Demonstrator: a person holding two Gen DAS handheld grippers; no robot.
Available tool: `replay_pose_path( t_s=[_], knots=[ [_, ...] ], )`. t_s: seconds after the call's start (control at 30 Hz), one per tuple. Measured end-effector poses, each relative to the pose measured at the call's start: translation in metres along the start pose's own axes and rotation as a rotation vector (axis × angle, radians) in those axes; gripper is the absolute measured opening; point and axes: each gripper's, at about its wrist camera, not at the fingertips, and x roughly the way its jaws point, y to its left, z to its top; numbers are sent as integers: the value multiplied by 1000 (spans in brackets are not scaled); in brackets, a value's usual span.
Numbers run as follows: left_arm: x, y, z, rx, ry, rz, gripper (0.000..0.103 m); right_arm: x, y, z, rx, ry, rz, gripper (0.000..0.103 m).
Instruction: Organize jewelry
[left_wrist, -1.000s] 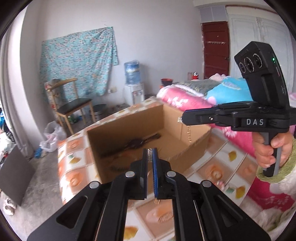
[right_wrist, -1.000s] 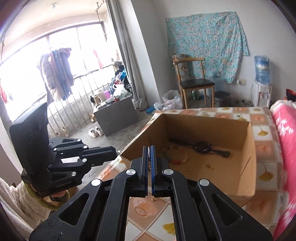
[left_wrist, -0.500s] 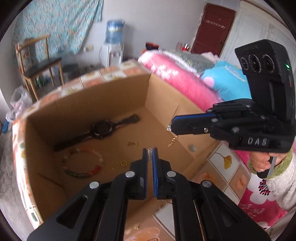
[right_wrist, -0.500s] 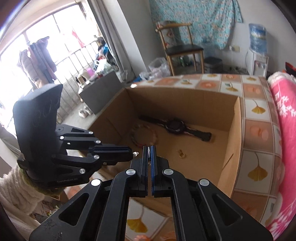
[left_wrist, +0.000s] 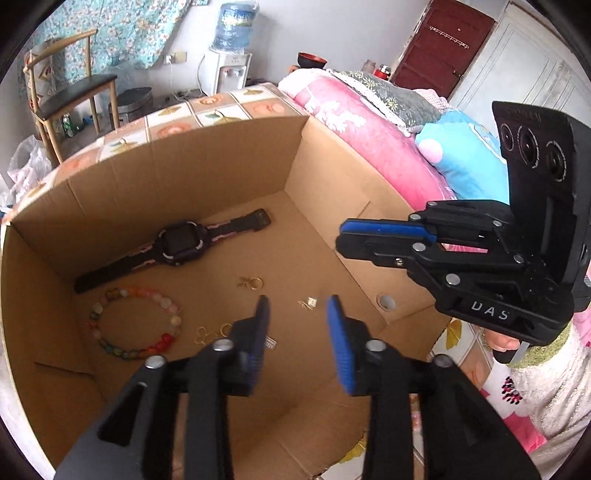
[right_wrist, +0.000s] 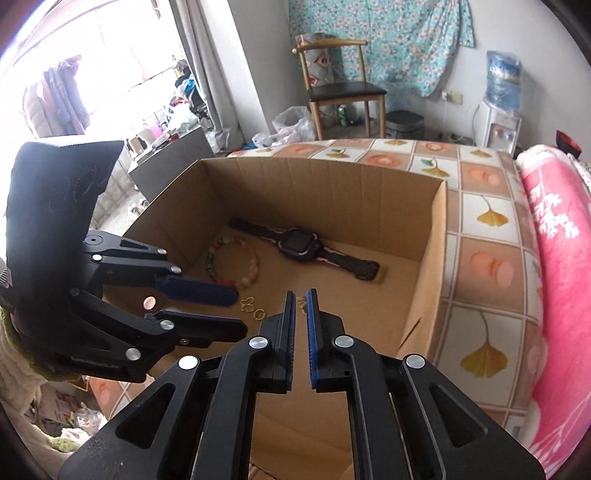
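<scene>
An open cardboard box (left_wrist: 221, 155) (right_wrist: 436, 236) holds a black watch (left_wrist: 177, 245) (right_wrist: 299, 245), a coloured bead bracelet (left_wrist: 136, 321) (right_wrist: 231, 262), gold rings (left_wrist: 251, 283) (right_wrist: 255, 310) and a small gold chain piece (left_wrist: 308, 303). My left gripper (left_wrist: 297, 314) is open and empty above the box floor. My right gripper (right_wrist: 301, 299) is open by a narrow gap and empty over the box's near part; it also shows in the left wrist view (left_wrist: 354, 240).
The box stands on a tiled-pattern table (right_wrist: 484, 221). A pink bed (left_wrist: 354, 122) lies to the right. A wooden chair (right_wrist: 340, 88) and a water dispenser (right_wrist: 498, 110) stand by the far wall.
Both grippers have opened and moved lower over the box. The thin gold chain held between them earlier has dropped; a small gold piece now lies on the box floor.
</scene>
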Motion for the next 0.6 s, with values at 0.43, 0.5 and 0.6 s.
replay_pose_path(
  t_s=[0.43, 0.5, 0.6],
  knots=[
    [-98, -14, -36, 14, -215, 78, 80, -101, 28, -27, -31, -238, -78, 45],
    [-129, -21, -56, 23, -278, 92, 84, -124, 37, -42, -33, -279, -71, 51],
    [-169, -32, -91, 29, -336, 64, 94, -151, 52, -70, -15, -316, -59, 53]
  ],
)
